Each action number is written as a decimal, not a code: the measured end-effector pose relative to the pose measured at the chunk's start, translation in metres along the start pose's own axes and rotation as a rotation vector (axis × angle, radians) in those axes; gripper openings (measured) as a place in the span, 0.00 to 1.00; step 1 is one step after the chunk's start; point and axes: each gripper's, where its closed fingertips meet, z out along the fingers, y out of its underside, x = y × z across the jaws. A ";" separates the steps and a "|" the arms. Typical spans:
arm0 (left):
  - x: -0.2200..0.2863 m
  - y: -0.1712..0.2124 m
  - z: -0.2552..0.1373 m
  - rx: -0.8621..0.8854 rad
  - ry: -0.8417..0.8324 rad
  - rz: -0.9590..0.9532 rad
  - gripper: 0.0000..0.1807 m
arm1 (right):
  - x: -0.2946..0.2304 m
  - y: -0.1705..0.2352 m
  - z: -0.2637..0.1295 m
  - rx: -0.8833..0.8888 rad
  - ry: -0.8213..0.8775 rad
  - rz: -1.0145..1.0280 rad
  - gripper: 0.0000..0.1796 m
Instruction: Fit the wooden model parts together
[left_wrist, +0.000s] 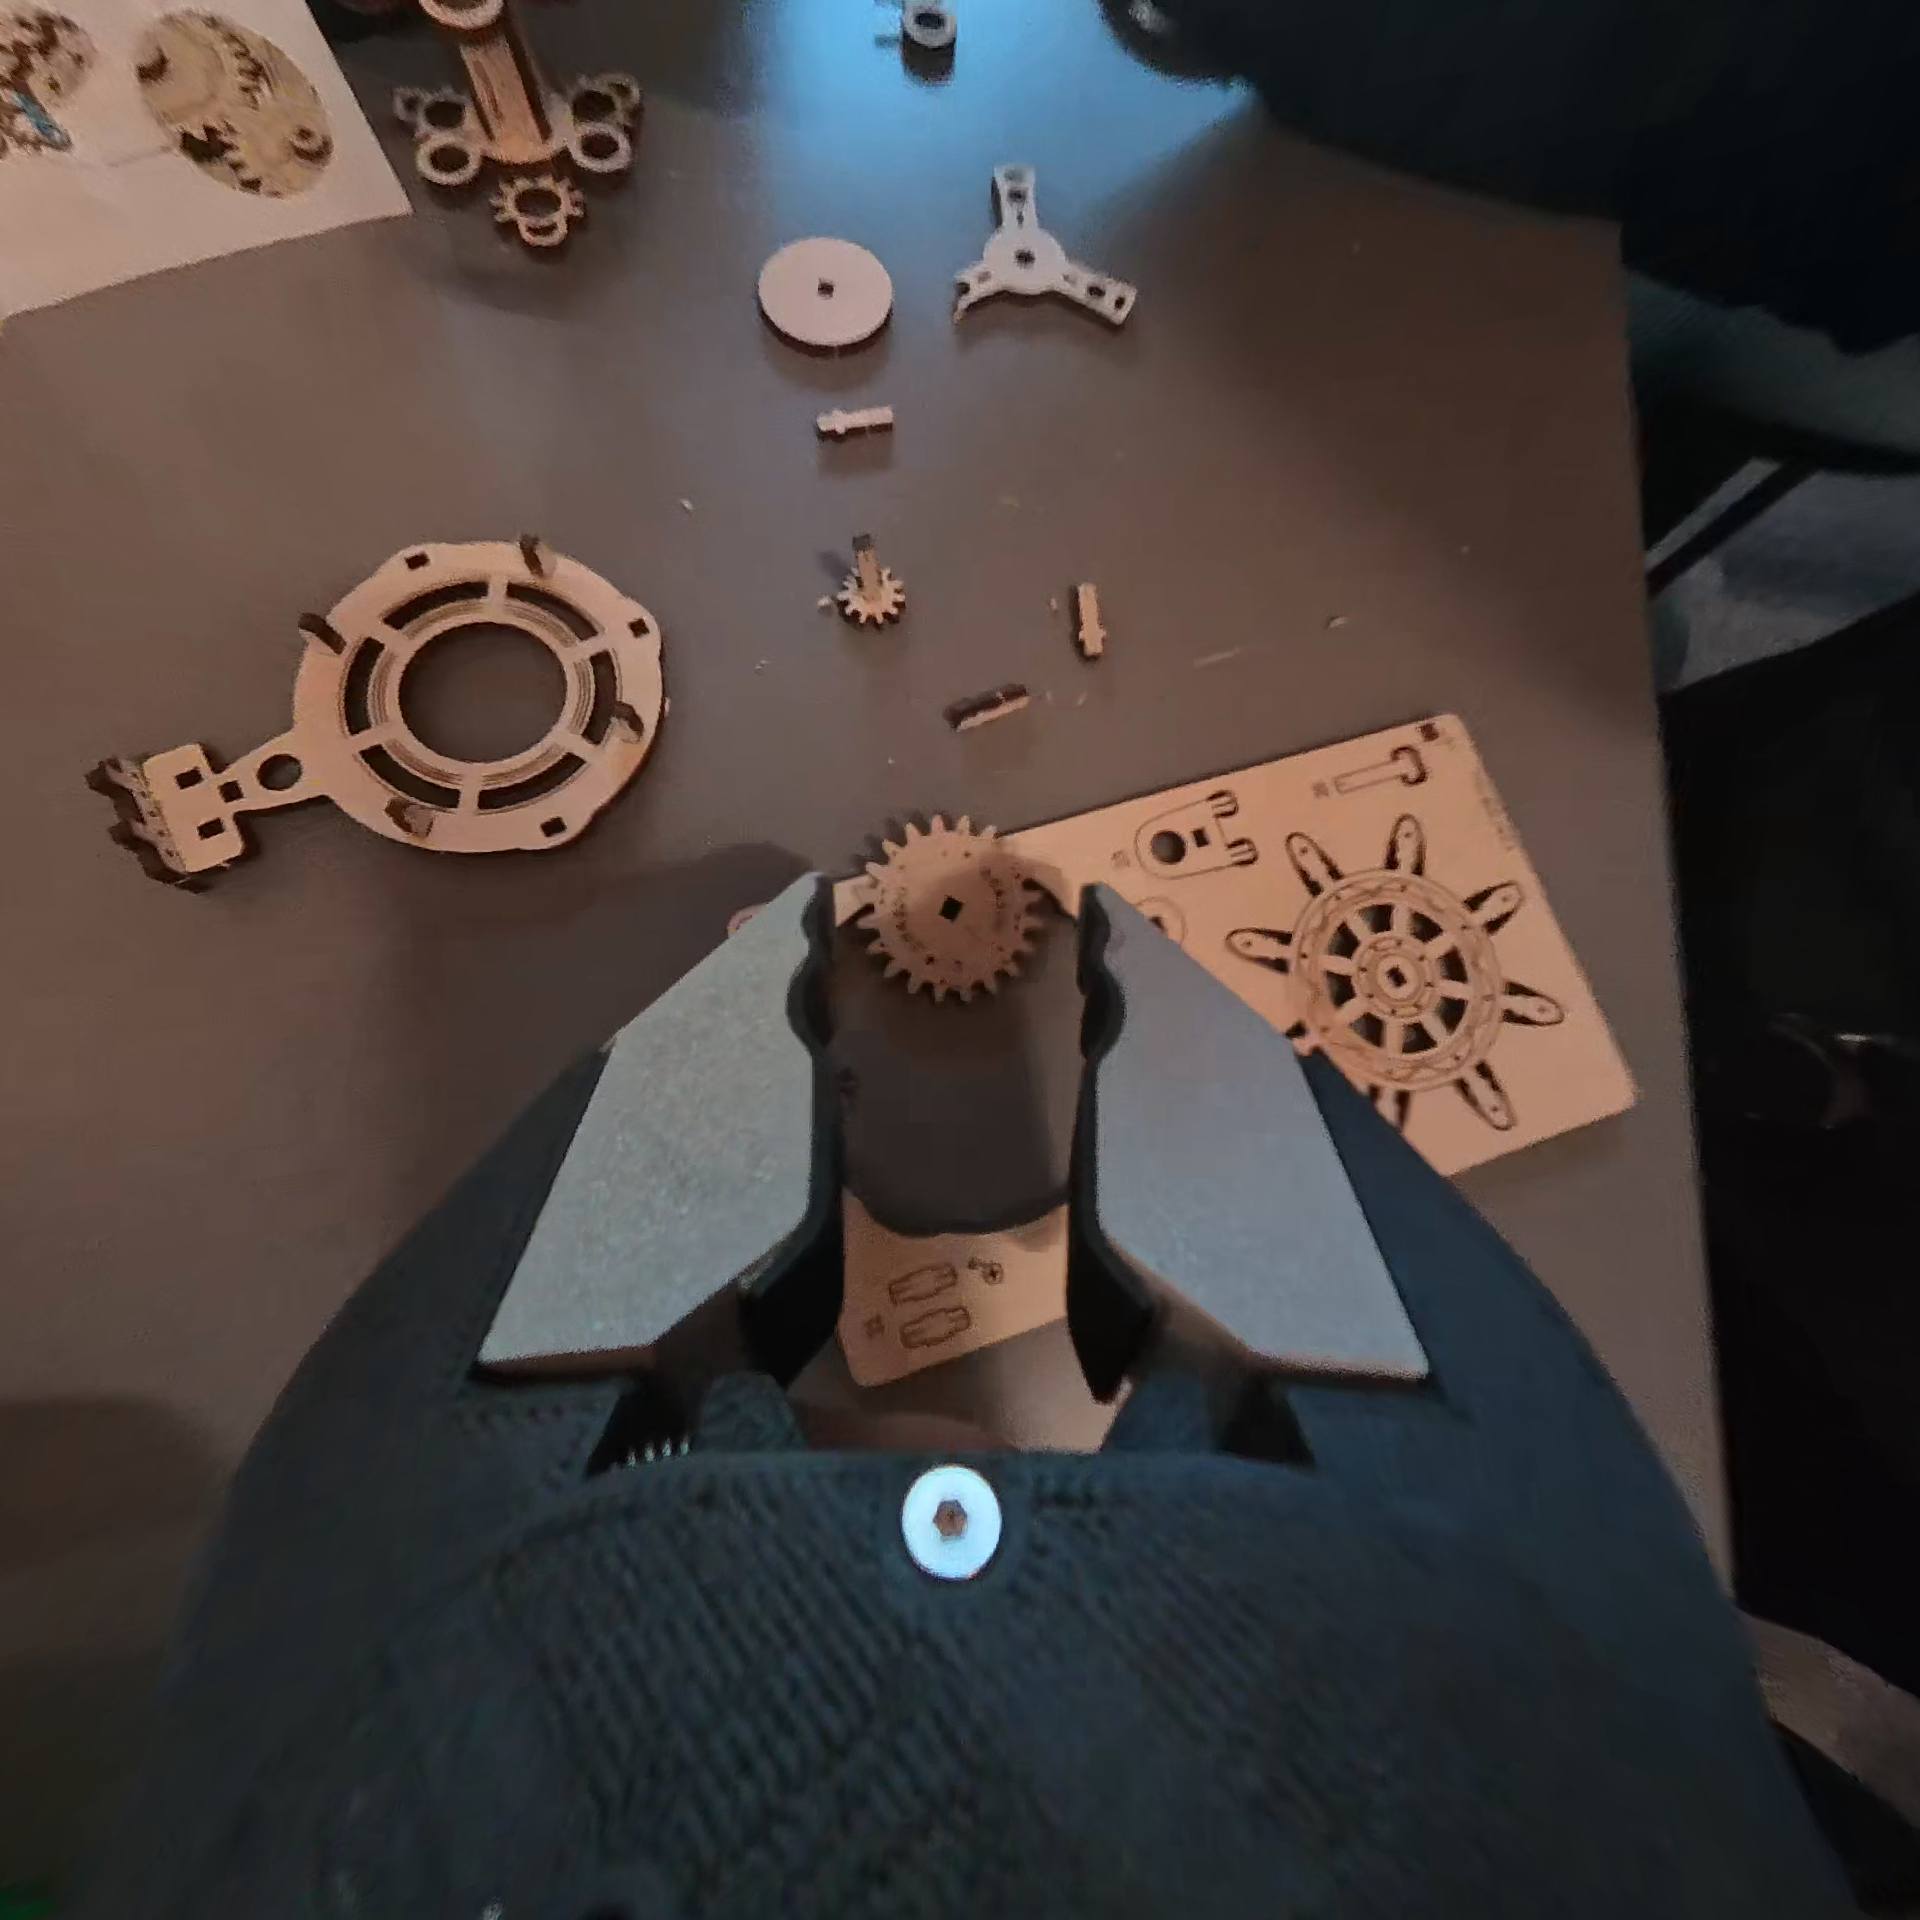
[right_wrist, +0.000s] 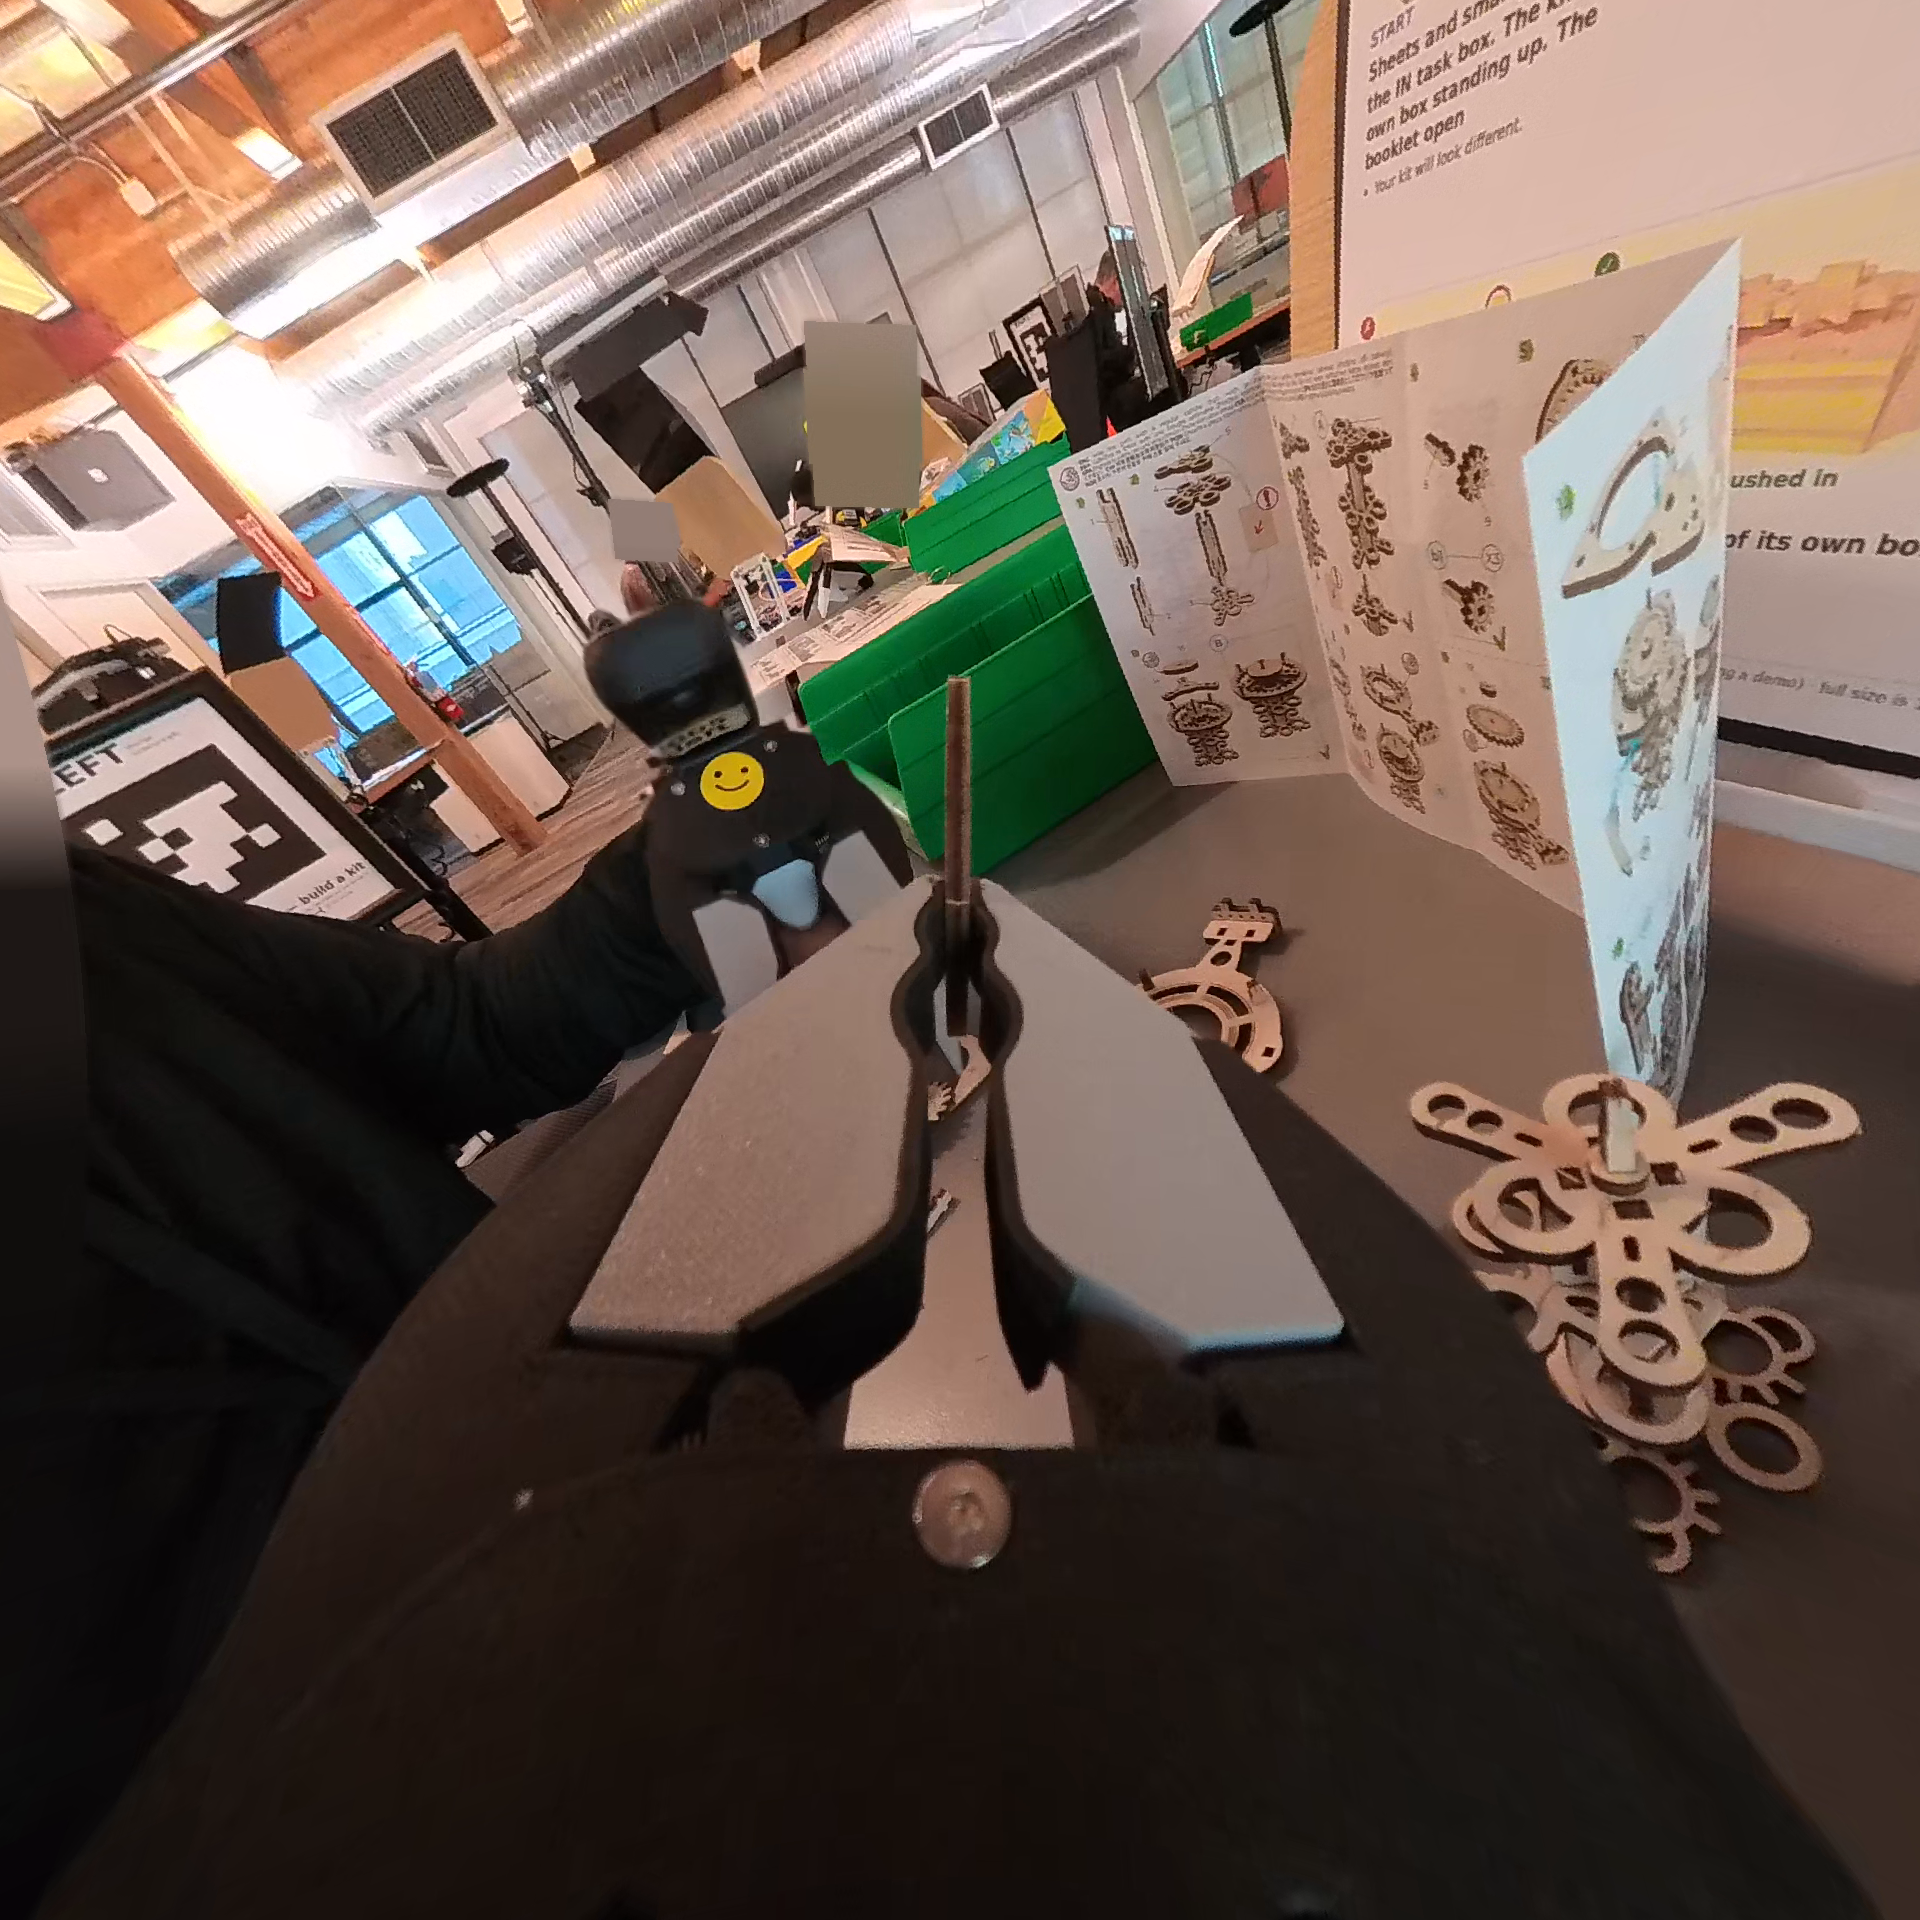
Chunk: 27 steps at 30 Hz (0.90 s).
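In the left wrist view my left gripper (left_wrist: 951, 909) holds a toothed wooden gear (left_wrist: 951, 914) with a square centre hole between its fingertips, above the edge of a laser-cut part sheet (left_wrist: 1403, 935). In the right wrist view my right gripper (right_wrist: 956, 920) is shut on a thin dark wooden rod (right_wrist: 957, 790) that stands upright out of the tips. The left gripper (right_wrist: 774, 904) also shows there, farther off to the left, pointing down. A ring-shaped frame with a handle (left_wrist: 457, 707) lies on the dark table; it also shows past my right fingers (right_wrist: 1226, 997).
Loose parts lie ahead of the left gripper: a disc (left_wrist: 824, 291), a three-arm piece (left_wrist: 1029, 260), a small gear on a pin (left_wrist: 871, 597) and short pins (left_wrist: 854, 421). A built lobed assembly (right_wrist: 1631, 1247) stands at the right, by an open booklet (right_wrist: 1351, 571). Green bins (right_wrist: 987, 707) stand behind. The gap from one gripper's tips to the other's is roughly 15 centimeters. Between my right fingertips and the disc (left_wrist: 824, 291) there is roughly 12 centimeters.
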 end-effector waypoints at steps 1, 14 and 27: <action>-0.003 0.004 0.003 -0.026 -0.029 0.015 0.24 | 0.000 0.000 0.000 0.001 0.000 -0.001 0.00; -0.012 -0.008 -0.014 0.072 -0.036 0.000 0.01 | 0.000 -0.015 -0.013 0.071 0.001 -0.001 0.00; -0.028 -0.035 -0.042 0.192 -0.135 -0.038 0.00 | -0.014 -0.054 -0.063 0.253 0.001 -0.091 0.00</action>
